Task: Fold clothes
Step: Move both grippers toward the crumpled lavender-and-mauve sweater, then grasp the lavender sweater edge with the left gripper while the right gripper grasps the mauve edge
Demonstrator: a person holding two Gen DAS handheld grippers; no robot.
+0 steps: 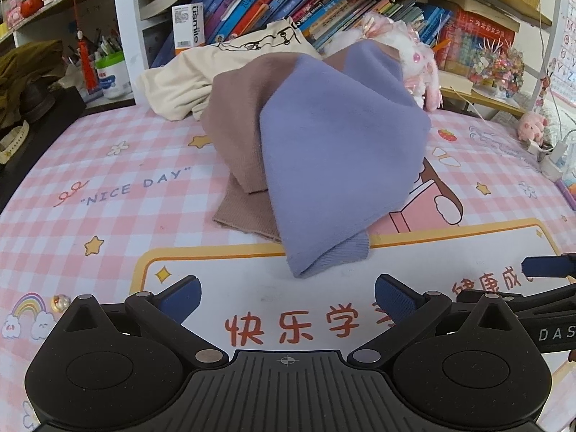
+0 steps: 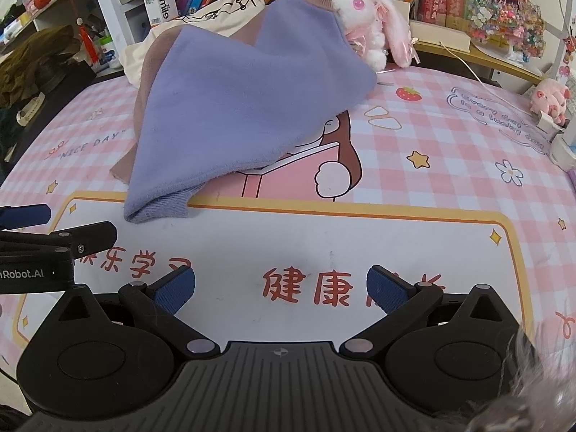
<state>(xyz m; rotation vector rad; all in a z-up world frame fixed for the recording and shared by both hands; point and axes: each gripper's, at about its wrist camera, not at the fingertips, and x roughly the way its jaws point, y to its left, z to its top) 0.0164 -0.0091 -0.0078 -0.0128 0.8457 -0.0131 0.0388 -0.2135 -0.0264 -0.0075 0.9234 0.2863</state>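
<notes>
Both grippers wide apart, holding nothing

The black left gripper with blue padded fingers [image 1: 288, 297] and its matching black-and-blue right gripper [image 2: 280, 289] hover side by side, jaws spread, tilted slightly downward.

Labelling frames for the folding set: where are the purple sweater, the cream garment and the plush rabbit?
purple sweater [image 1: 334, 151], left wrist view, middle of body.
cream garment [image 1: 180, 79], left wrist view, crumpled front.
plush rabbit [image 2: 354, 3], right wrist view, face.

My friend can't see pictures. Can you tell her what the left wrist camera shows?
A purple and brown sweater lies crumpled on a pink checked desk mat, with a cream garment behind it. The left claw is open and empty in front.
</notes>
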